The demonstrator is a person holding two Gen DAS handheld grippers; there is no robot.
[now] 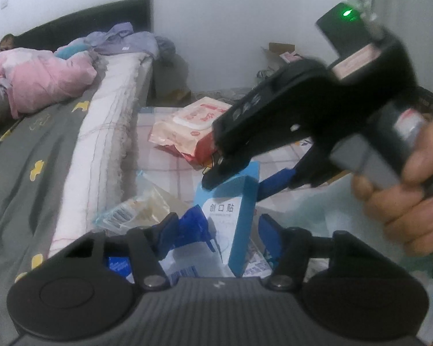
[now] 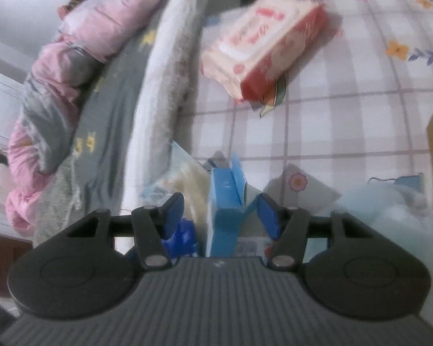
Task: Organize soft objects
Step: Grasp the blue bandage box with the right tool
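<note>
Blue cardboard, one box (image 1: 233, 219), stands upright between the left gripper (image 1: 218, 227) fingers, its long axis vertical; whether the narrowed pads press it cannot be told. In the right wrist view the same box sits between the right gripper (image 2: 220, 212) fingers, nearer the left pad, gaps visible, so that gripper holds nothing. Both grippers are equally near it. One clear packet (image 1: 135, 210) lies just left of the box. Farther off, one pink wipes pack (image 2: 262, 49) lies on the checked cloth (image 2: 346, 115), well apart, its long axis diagonal.
</note>
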